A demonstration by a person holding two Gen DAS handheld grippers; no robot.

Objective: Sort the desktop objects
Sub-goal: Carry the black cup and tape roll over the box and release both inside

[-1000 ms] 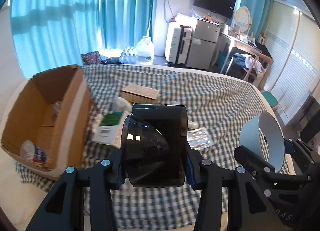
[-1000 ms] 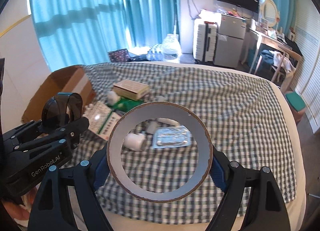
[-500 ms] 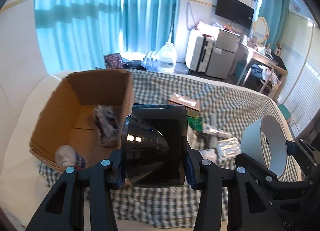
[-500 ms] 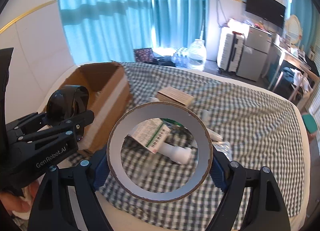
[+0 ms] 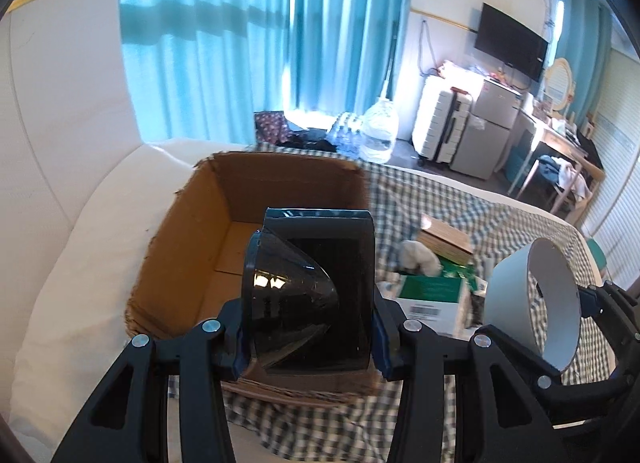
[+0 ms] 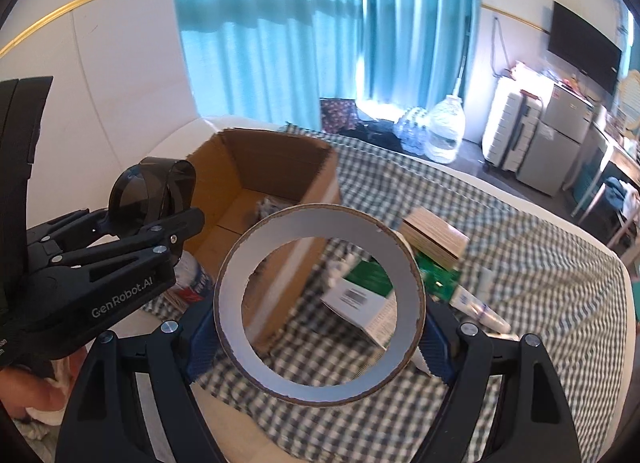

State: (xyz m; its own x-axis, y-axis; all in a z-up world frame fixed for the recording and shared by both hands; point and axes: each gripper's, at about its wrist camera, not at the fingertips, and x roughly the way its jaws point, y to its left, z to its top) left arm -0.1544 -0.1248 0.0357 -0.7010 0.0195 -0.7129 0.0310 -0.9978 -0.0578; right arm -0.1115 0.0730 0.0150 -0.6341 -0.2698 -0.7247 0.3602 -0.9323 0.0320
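My left gripper [image 5: 310,337] is shut on a dark translucent plastic piece [image 5: 296,295], a dome joined to a flat panel. It hangs over the near wall of an open cardboard box [image 5: 192,231]. In the right wrist view the left gripper [image 6: 160,219] and its dark piece [image 6: 140,191] sit at the left, beside the box [image 6: 256,159]. My right gripper [image 6: 320,327] is shut on a cardboard tape ring [image 6: 230,303], white inside with a brown rim. The ring [image 5: 516,303] floats right of the box, above the checked cloth.
The box holds a crumpled wad [image 6: 268,203] and a small printed cup [image 6: 194,277]. Right of it on the checked cloth [image 6: 520,263] lie a green-white carton [image 6: 360,295], a brown box [image 6: 436,235] and a white tube [image 6: 476,307]. A white cushion [image 5: 80,243] flanks the box on the left.
Both grippers have swung left across the cloth with their loads. The cardboard box, once at the far left, now sits straight ahead of the left gripper. Both grips are unchanged.
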